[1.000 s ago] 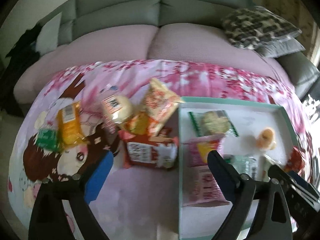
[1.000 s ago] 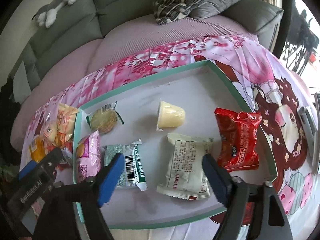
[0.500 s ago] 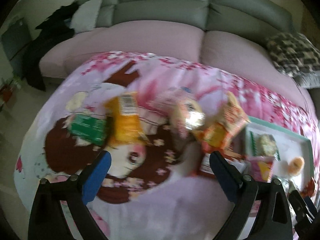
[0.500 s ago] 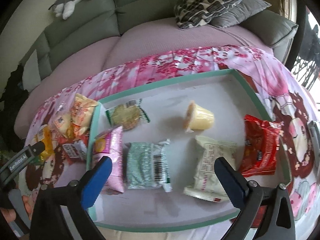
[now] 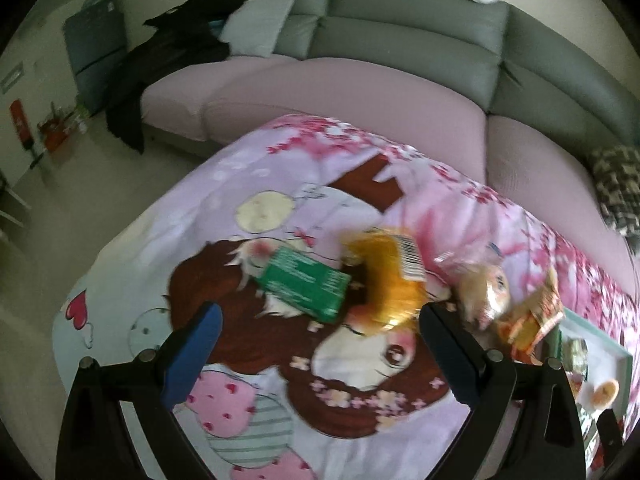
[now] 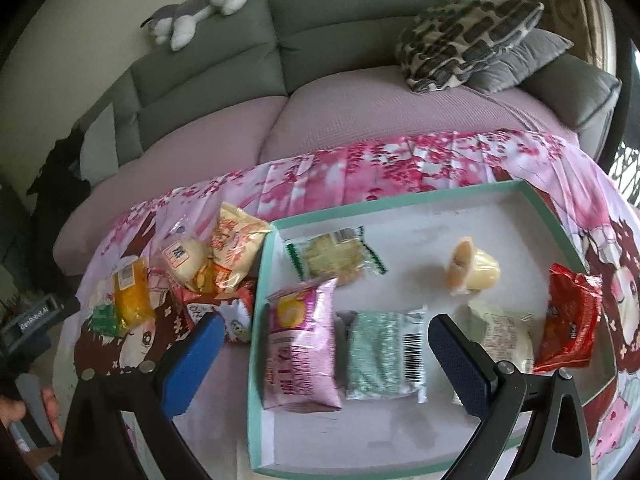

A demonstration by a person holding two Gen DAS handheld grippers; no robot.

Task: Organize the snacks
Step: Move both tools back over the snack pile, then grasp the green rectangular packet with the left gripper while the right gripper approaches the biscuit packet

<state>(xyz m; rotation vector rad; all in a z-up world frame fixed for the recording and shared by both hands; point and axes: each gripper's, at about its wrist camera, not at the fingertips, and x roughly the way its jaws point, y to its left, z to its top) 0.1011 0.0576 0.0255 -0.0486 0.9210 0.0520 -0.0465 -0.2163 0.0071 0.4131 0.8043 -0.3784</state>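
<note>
A teal-rimmed tray (image 6: 538, 196) lies on the pink cartoon cloth and holds a pink packet (image 6: 302, 344), a green foil packet (image 6: 380, 354), a cookie packet (image 6: 334, 256), a jelly cup (image 6: 474, 270), a white packet (image 6: 506, 336) and a red packet (image 6: 570, 318). My right gripper (image 6: 320, 360) hangs open above the pink and green packets, holding nothing. Loose snacks lie left of the tray: a green packet (image 5: 306, 280), an orange packet (image 5: 390, 280), a bun (image 5: 482, 292) and an orange bag (image 5: 536, 316). My left gripper (image 5: 316, 350) is open and empty, just short of the green and orange packets.
A grey sofa with a pink seat cover (image 5: 360, 92) runs behind the table, with patterned cushions (image 6: 468, 36) and a plush toy (image 6: 200, 4) on it. Dark clothes (image 5: 160, 64) lie at its left end. A hand (image 6: 24, 408) on the left gripper's handle shows at the right wrist view's lower left.
My left gripper has swung left from the tray's edge to the loose snacks. The right gripper's jaws have widened and it has drifted left over the tray, from the white packet toward the pink one.
</note>
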